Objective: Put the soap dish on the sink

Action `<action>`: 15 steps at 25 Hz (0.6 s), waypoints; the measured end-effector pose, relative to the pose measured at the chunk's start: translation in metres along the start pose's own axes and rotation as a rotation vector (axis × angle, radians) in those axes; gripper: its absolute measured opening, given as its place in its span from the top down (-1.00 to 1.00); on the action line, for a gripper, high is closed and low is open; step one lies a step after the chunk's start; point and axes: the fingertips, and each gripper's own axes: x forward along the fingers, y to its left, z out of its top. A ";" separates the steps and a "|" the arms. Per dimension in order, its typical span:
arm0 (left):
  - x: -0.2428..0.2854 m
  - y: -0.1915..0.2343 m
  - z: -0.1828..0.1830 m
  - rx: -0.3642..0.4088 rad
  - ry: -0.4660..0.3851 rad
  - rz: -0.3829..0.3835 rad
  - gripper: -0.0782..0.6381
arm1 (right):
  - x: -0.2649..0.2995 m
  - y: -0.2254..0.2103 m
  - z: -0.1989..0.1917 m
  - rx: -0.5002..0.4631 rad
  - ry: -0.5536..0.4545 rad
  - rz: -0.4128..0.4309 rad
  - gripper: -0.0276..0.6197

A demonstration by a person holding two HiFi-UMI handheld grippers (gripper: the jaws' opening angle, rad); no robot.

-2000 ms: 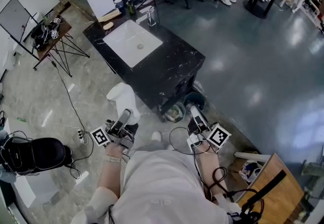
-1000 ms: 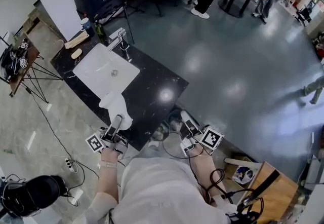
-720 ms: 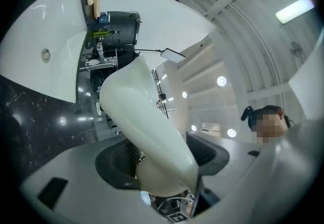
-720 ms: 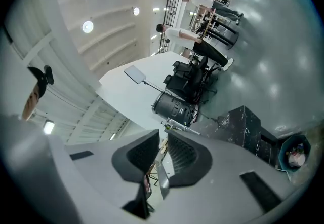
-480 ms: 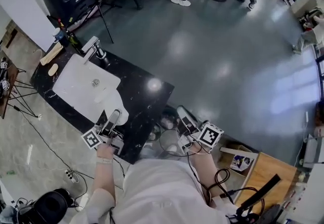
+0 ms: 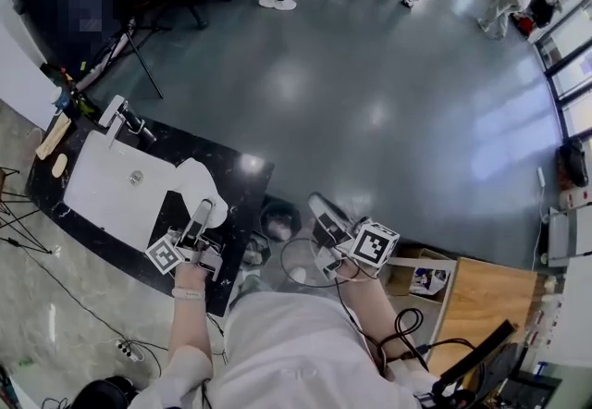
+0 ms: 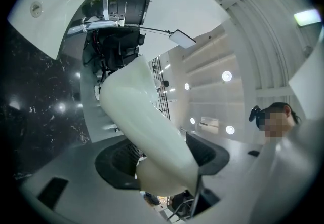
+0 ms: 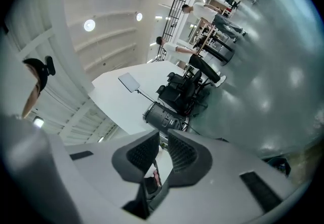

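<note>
Over the black marble desk, just beside the white rectangular sink basin, the glossy white soap dish is shown clamped in the wide-spread left hand-held gripper and not yet set down, while the right hand-held gripper is closed and empty.

A black marble counter carries a white sink with a faucet at its far edge.

One soap dish, one sink, one faucet, one bin and two grippers: left gripper, right gripper.
</note>
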 end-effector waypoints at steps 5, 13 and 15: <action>0.017 0.029 0.000 -0.009 -0.012 0.015 -0.01 | -0.004 -0.007 0.011 -0.026 -0.009 -0.049 0.72; 0.032 0.090 0.018 -0.045 -0.149 0.085 -0.01 | 0.018 -0.006 0.018 -0.062 0.009 -0.097 0.72; 0.029 0.104 0.025 -0.065 -0.210 0.109 -0.01 | 0.026 -0.005 0.014 -0.065 0.023 -0.103 0.72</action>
